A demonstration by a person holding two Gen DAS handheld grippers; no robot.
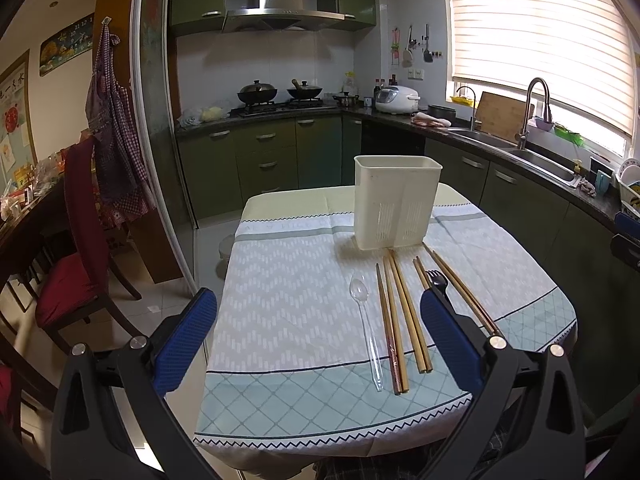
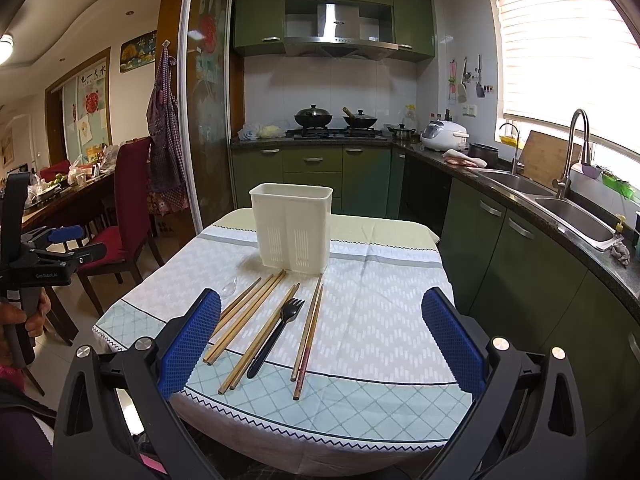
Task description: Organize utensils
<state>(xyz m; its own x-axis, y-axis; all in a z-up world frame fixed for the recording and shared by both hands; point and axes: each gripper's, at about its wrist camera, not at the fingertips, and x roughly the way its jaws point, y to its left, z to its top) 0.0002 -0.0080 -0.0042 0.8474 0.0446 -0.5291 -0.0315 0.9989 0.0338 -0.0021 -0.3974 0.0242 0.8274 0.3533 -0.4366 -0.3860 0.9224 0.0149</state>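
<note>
A white slotted utensil holder (image 1: 394, 202) stands upright on the small clothed table (image 1: 288, 280); it also shows in the right wrist view (image 2: 292, 228). In front of it lie several wooden chopsticks (image 1: 404, 316) (image 2: 256, 312), a clear plastic spoon (image 1: 366, 328) (image 2: 230, 286) and a black plastic fork (image 1: 436, 278) (image 2: 276, 330). My left gripper (image 1: 316, 332) is open and empty above the table's near edge. My right gripper (image 2: 320, 340) is open and empty over the chopsticks' near ends. The left gripper also shows at the left edge of the right wrist view (image 2: 60, 248).
A green kitchen counter with two sinks (image 2: 576, 216) and a tap runs along the right. Red-cushioned chairs (image 2: 128, 216) and a cluttered dining table (image 1: 24, 208) stand on the left. A stove with woks (image 1: 280, 98) is at the back.
</note>
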